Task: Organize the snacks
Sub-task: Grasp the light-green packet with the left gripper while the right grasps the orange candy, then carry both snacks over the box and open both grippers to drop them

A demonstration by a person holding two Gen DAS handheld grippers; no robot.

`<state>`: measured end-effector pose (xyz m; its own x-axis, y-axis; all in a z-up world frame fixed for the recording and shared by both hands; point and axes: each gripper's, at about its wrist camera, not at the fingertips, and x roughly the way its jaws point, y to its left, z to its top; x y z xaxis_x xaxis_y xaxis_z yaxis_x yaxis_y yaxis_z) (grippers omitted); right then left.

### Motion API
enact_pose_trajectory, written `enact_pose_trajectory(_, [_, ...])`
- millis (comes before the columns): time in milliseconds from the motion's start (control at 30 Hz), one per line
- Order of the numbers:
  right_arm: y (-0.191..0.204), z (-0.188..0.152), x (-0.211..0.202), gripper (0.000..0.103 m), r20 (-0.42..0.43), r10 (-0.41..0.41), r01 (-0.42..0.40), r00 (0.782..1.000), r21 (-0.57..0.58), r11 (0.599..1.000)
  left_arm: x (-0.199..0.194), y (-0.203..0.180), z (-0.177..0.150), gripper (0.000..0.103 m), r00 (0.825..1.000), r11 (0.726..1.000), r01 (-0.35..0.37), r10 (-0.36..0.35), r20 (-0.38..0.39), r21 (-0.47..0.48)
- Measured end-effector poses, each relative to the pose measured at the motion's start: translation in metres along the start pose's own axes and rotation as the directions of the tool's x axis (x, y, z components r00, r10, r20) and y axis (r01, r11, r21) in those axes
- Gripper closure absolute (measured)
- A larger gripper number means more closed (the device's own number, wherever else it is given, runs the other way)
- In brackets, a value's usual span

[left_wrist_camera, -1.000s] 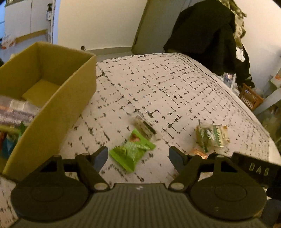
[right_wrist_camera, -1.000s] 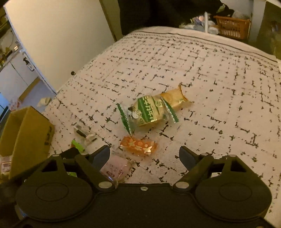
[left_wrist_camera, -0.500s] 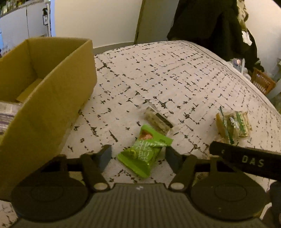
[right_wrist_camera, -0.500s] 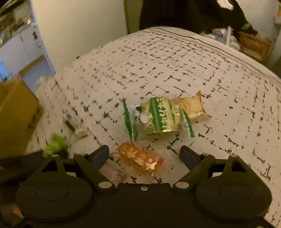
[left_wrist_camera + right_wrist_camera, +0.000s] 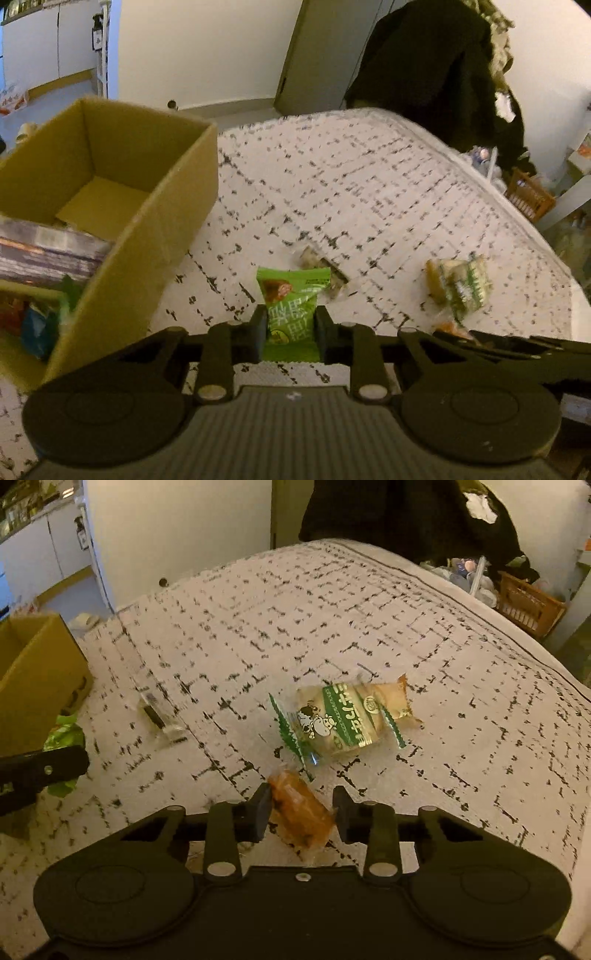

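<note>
Left wrist view: left gripper (image 5: 290,328) is closing, pads pressing the green packet (image 5: 291,306); cardboard box (image 5: 147,229) at ten o'clock. Right gripper (image 5: 300,812) is closing on the orange packet (image 5: 301,814), the green-striped packet (image 5: 340,720) at twelve o'clock.

White characters on green snack packet (image 5: 291,314), not clearly legible.

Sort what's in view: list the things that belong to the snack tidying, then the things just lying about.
Job:
- green snack packet, left hand-held gripper closing on it
- orange snack, right hand-held gripper closing on it
- milk-candy packet
- clear-wrapped snack
- cardboard box

Lying about:
- dark clothes
- wicker basket
</note>
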<state>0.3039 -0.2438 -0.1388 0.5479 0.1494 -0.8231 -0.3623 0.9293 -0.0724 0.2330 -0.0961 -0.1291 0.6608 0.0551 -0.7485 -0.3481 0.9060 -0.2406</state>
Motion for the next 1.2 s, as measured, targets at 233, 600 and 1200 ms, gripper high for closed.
enact_pose_trajectory(233, [0.01,0.002,-0.024,0.071,0.039,0.012,-0.012,0.999,0.014,1.0,-0.037,0.006,0.009,0.078,0.998,1.0,0.02,-0.02,0.051,-0.004])
enact_pose_trajectory(600, [0.041,0.013,-0.07,0.072,0.174,0.058,-0.058,0.983,-0.005,0.998,-0.085,0.027,0.021,0.078,0.99,0.999,0.033,-0.029,0.14,-0.025])
enact_pose_trajectory(1200, [0.095,0.026,-0.115,0.072,0.337,0.131,-0.124,0.932,-0.041,0.991,-0.117,0.081,0.043,0.078,0.978,0.995,-0.026,0.045,0.204,-0.096])
